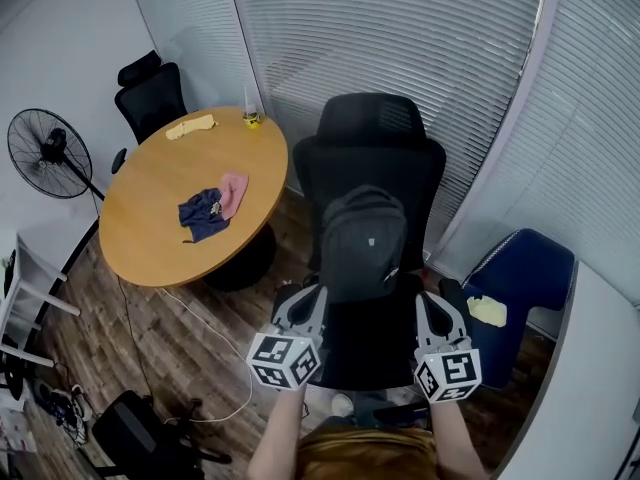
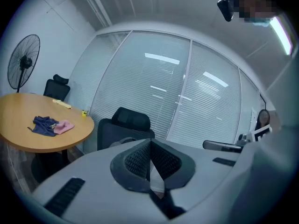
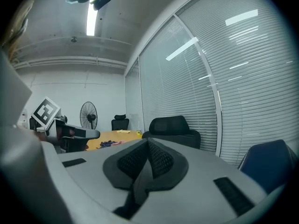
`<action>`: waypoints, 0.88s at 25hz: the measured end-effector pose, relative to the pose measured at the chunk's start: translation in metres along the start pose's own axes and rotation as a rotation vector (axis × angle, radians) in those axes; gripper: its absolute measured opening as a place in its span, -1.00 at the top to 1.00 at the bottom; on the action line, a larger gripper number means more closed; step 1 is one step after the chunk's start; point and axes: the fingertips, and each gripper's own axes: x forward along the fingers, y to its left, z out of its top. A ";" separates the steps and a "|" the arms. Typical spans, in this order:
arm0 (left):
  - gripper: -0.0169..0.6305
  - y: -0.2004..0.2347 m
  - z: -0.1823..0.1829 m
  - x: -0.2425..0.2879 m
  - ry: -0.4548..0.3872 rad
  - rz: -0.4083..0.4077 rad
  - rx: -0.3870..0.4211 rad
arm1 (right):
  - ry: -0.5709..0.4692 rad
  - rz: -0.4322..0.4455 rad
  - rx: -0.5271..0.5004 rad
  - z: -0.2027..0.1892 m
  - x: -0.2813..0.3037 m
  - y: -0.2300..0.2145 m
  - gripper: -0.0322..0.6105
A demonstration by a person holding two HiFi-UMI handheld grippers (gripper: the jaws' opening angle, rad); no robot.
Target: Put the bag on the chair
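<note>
One rounded grey bag [image 1: 362,238] rests on the black high-backed chair [image 1: 372,158]

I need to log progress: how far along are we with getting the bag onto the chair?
Done: the bag stands upright on the black chair, leaning against its backrest. In hand: nothing. The left gripper and right gripper each show jaws together with nothing between them, low on either side of the bag. Left: apparently only drawing the grippers clear.
</note>
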 end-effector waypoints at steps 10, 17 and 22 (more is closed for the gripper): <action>0.88 0.002 -0.004 -0.010 -0.006 -0.009 -0.069 | -0.020 0.002 0.020 0.002 -0.008 0.005 0.87; 0.88 -0.001 -0.001 -0.011 -0.012 -0.010 -0.055 | -0.015 0.000 0.011 0.003 -0.009 0.005 0.87; 0.88 -0.002 0.000 -0.012 -0.011 -0.016 -0.052 | -0.003 -0.003 0.005 0.002 -0.010 0.007 0.87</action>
